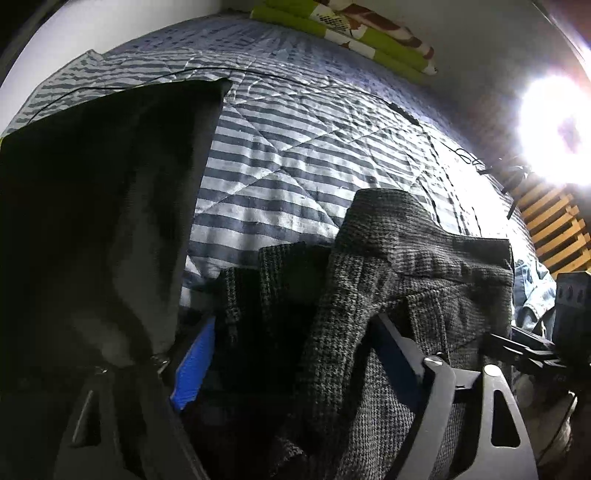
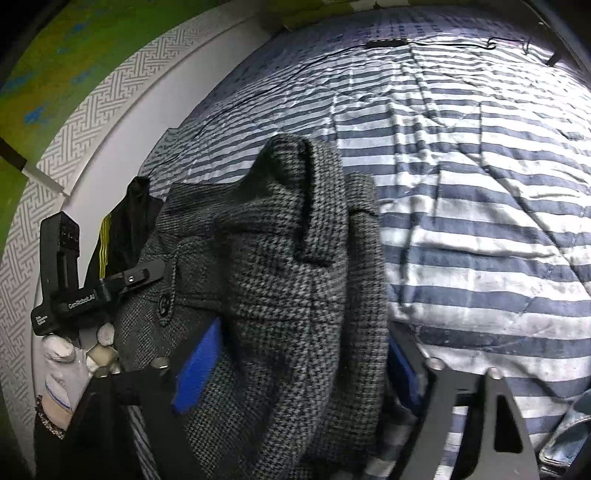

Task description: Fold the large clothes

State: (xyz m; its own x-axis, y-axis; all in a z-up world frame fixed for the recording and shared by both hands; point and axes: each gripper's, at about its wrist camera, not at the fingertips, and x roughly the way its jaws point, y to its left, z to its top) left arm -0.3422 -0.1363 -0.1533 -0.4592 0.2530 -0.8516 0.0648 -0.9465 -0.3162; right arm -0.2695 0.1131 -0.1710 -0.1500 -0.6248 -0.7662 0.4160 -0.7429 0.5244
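Note:
A grey houndstooth coat [image 1: 402, 258] lies bunched up on the striped bed. In the left wrist view my left gripper [image 1: 295, 321] has a thick fold of it and its dark lining between the blue pads [image 1: 192, 365], and cloth drapes over the right finger. My right gripper [image 2: 299, 332] is closed on a fat bundle of the same coat [image 2: 295, 258], which fills the gap between its pads. The left gripper [image 2: 140, 275] also shows in the right wrist view, one finger lying on the coat near a button; a white-gloved hand [image 2: 62, 369] holds it.
A black garment [image 1: 103, 221] with yellow stripes [image 2: 105, 240] lies left of the coat. Denim cloth [image 1: 532, 291] sits at the right. The blue-and-white striped quilt [image 2: 480, 221] stretches beyond, crossed by a thin black cable [image 1: 332, 86]. Folded green bedding [image 1: 351, 33] lies against the far wall.

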